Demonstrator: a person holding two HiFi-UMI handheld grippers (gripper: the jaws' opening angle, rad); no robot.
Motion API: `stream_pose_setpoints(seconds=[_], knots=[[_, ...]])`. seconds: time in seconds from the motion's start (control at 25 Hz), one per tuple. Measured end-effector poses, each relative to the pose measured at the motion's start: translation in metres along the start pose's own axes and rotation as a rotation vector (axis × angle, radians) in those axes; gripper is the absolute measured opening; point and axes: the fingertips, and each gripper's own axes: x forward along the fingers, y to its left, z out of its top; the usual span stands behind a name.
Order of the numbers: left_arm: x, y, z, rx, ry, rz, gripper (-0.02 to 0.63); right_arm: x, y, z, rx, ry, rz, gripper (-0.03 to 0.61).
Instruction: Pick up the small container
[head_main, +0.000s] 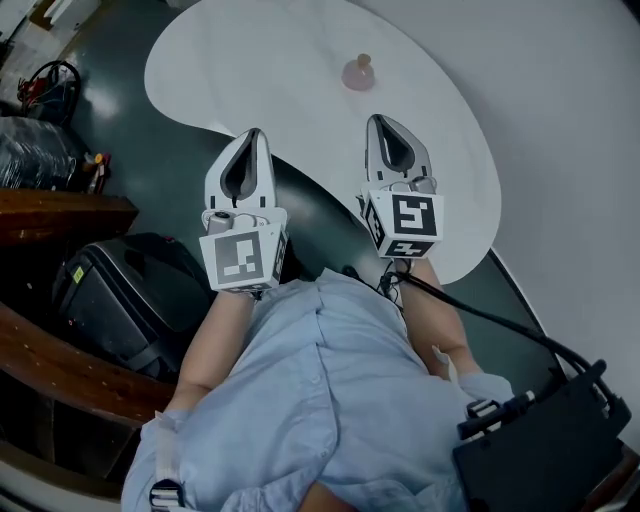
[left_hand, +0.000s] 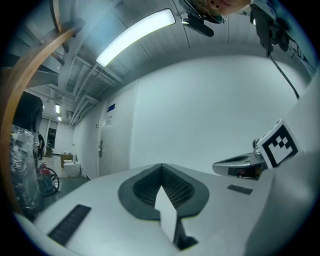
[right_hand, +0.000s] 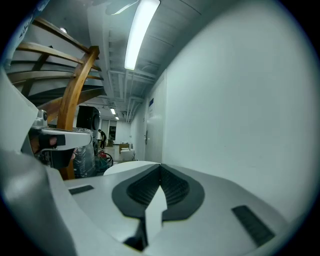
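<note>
**Small container (head_main: 359, 72) stood alone near the far edge of the white tabletop (head_main: 250, 60)**

The container, pinkish with a tan knob on top, sat upright on the curved tabletop, well apart from both tools and slightly nearer the right one. The left tool (head_main: 252, 133) hung over the tabletop's near, inward-curving edge, with its body above the dark floor (head_main: 130, 60). Its own view showed the jaws clenched, the pads meeting at the tips. The right tool (head_main: 379, 120) reached a little farther in over the white surface, and its jaws were likewise clenched together on themselves. Between the two tool tips and the container lay only bare white surface, so the straight line to it was open.

To the right, the tabletop's rounded end ran close along a pale wall (head_main: 570, 90), which left little room on that side. To the left, the floor opened out beyond the edge. There stood a black bag (head_main: 125, 290), a brown wooden rail (head_main: 60, 215) and a dark wrapped bundle (head_main: 35, 150), all well away from the container. A black cable (head_main: 480, 318) trailed from the right tool back to a black box (head_main: 545, 450) beside the person's blue shirt (head_main: 320, 400).
</note>
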Motion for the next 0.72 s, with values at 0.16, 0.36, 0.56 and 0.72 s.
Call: stream_pose_setpoints(seconds=[0.16,0.36,0.56,0.72], knots=[[0.027,0.009,0.004,0.000,-0.045,-0.107,0.000,0.008,-0.008,0.005,-0.001,-0.017,-0.110,0.000],[0.045,0.021,0.005,-0.002,-0.062,-0.172,-0.002,0.016,-0.010,0.006,-0.001,-0.017,-0.187,0.000],[0.056,0.025,0.006,-0.013,-0.068,-0.201,-0.001,0.024,-0.015,0.006,-0.010,-0.011,-0.222,0.002],[0.065,0.029,0.007,-0.006,-0.069,-0.224,-0.002,0.033,-0.021,0.007,-0.001,-0.019,-0.250,0.002]])
